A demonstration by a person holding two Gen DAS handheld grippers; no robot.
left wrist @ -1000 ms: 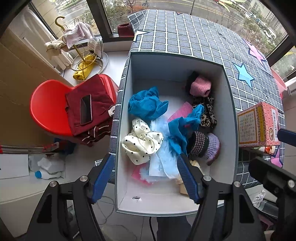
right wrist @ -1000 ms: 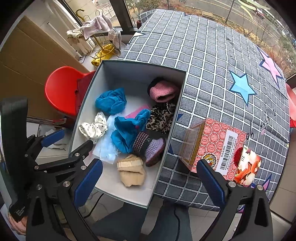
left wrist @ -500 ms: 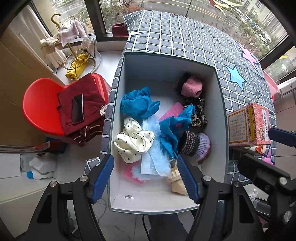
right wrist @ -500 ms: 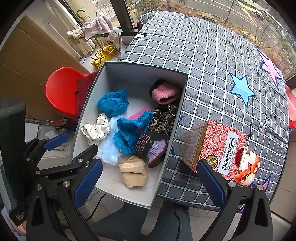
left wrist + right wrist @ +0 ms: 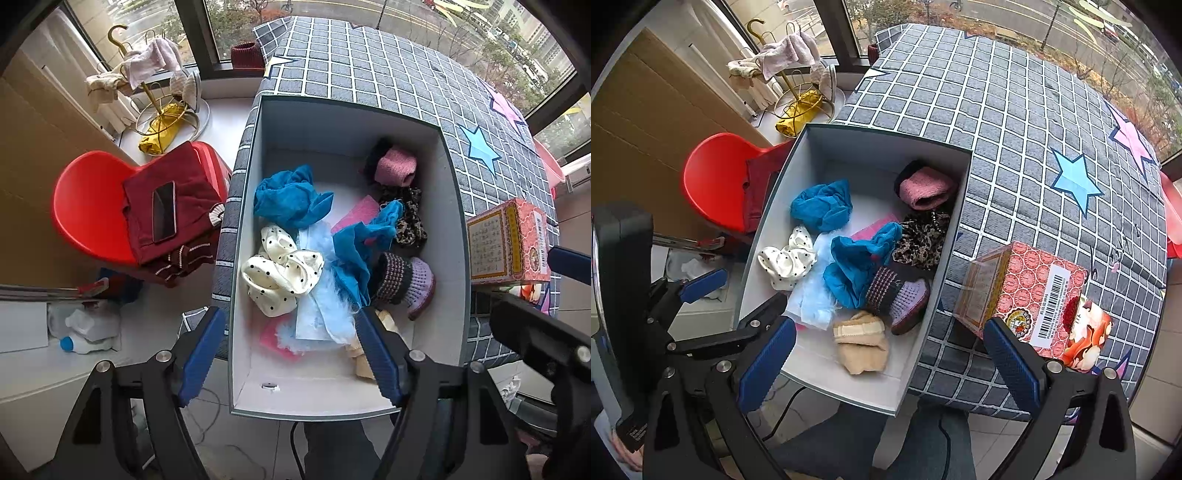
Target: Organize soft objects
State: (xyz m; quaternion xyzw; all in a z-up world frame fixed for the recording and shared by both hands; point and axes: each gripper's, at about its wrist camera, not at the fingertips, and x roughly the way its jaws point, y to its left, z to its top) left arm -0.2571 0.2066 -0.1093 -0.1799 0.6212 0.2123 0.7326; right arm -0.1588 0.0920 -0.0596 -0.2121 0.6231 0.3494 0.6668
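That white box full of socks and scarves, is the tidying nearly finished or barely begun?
It looks barely begun. The soft things lie jumbled in the white box: blue scarf, polka-dot cloth, pink roll, knitted bootie. Nothing is in hand: the left gripper and right gripper hang open above. All the sorting is left.

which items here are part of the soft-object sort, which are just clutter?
Job:
white open box
blue crumpled cloth
cream polka-dot fabric
pink rolled knit
leopard-print cloth
purple knit shoe
beige folded piece

Lying about:
red patterned carton
red plastic chair
black phone
gold wire rack
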